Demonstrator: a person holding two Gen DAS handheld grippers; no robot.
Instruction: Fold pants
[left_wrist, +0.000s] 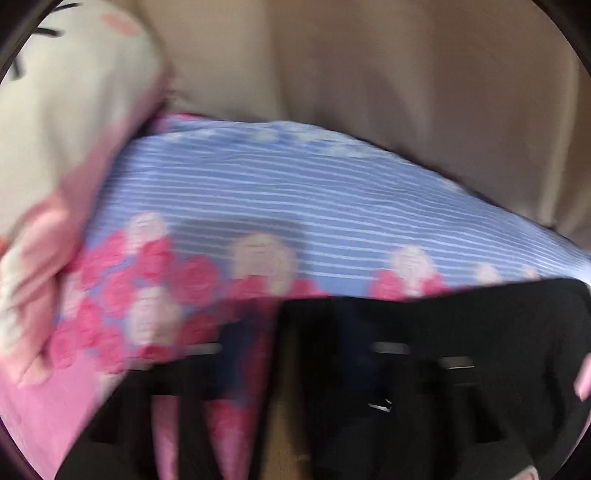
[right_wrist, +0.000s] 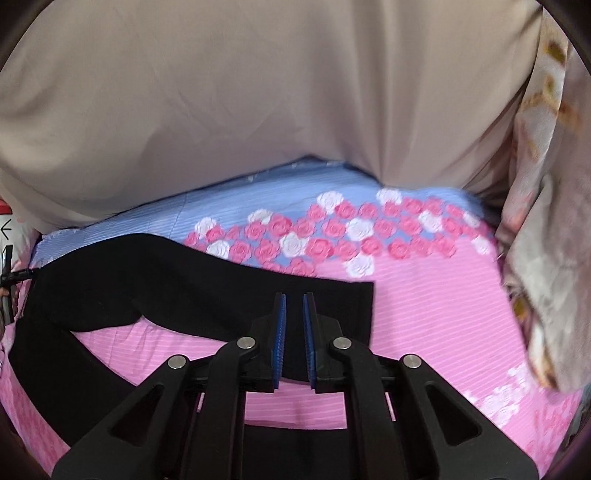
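A: Where are the pants (right_wrist: 192, 273) sitting?

B: Black, lying flat across the pink and blue rose-print sheet (right_wrist: 424, 295), beige fabric (right_wrist: 258, 92) hanging behind.

A: Right gripper (right_wrist: 294, 301)?

B: Hovering over the pants' end, blue pads (right_wrist: 281, 325) standing slightly apart, nothing pinched.

A: Left gripper (left_wrist: 280, 387)?

B: Blurring badly over the pants' edge. Can't tell its jaws.

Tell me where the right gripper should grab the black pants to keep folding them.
Probably the squared leg end of the black pants, just beyond the right gripper. It lies flat on the bedsheet; come from above, one finger sliding under the edge.
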